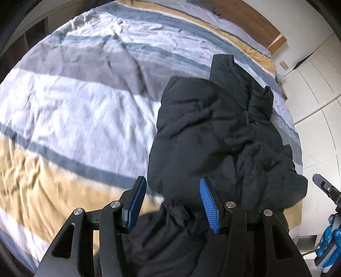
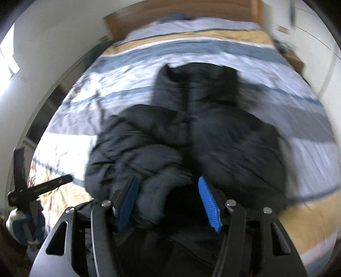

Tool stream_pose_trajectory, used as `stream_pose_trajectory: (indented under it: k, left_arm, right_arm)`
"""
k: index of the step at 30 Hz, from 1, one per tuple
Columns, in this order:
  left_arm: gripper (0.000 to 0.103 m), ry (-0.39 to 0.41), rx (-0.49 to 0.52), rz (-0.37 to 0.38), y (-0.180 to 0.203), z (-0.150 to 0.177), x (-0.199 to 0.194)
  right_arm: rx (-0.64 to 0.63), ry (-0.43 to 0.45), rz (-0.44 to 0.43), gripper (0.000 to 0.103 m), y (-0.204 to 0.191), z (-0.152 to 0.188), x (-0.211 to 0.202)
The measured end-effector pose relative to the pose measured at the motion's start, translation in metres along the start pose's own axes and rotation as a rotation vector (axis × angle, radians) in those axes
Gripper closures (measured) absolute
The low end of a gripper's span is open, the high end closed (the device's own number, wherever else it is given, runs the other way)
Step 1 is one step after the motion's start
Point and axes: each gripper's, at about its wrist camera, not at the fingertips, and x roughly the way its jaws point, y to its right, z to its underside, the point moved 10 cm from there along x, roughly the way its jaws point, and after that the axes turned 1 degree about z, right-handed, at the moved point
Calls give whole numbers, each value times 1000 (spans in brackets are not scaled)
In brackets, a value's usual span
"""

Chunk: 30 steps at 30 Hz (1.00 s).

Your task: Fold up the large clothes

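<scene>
Two grippers are seen at the near edge of a bed, both with jaws spread wide and nothing pinched between them. The left gripper point(image 1: 172, 202) is held over the near left part of a black puffer jacket point(image 1: 223, 136), with dark fabric lying loosely between and below its blue pads; no grip on it can be made out. The right gripper point(image 2: 168, 202) is likewise spread, with a bunched grey-black lump of the jacket sitting between its fingers but not squeezed. The right wrist view is blurred, so finer detail cannot be told.

The jacket is laid on the striped duvet point(image 1: 74, 106), toward the bed's near right side in the left wrist view, with its collar end pointing away toward the wooden headboard point(image 2: 181, 15). Its far part is spread fairly flat, while the near part is heaped and rumpled, and what appears to be a sleeve is drawn in over the body.

The task is judged to be at an early or middle stage: some gathering inward seems done, but no neat, compact fold is shown. Flattening of the near bulk and the lengthwise folds are judged to remain.
</scene>
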Motion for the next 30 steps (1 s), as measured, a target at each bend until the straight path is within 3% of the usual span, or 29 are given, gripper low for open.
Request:
stream_pose_trajectory:
  k: [4, 7, 11, 15, 20, 23, 27, 30]
  left_arm:
    - [53, -1, 42, 8, 7, -14, 20]
    - [53, -12, 51, 25, 10, -15, 36]
    - [53, -58, 54, 41, 23, -2, 64]
    - [47, -104, 64, 10, 30, 21, 84]
    - [46, -120, 64, -48, 35, 27, 74]
    - [46, -116, 67, -119, 36, 28, 54]
    - [46, -82, 52, -185, 41, 28, 24]
    - [45, -52, 50, -183, 48, 21, 8]
  right_arm:
    - [-84, -31, -36, 46, -37, -1, 30]
    - [-126, -79, -32, 46, -41, 13, 54]
    - [-172, -170, 27, 46, -19, 45, 88]
    - [-174, -235, 58, 46, 21, 74, 101]
    - [-156, -246, -3, 46, 44, 88, 87]
    - [-158, -240, -45, 46, 52, 88, 77]
    - [-137, -207, -117, 46, 57, 78, 56]
    - [-137, -162, -153, 46, 51, 60, 46]
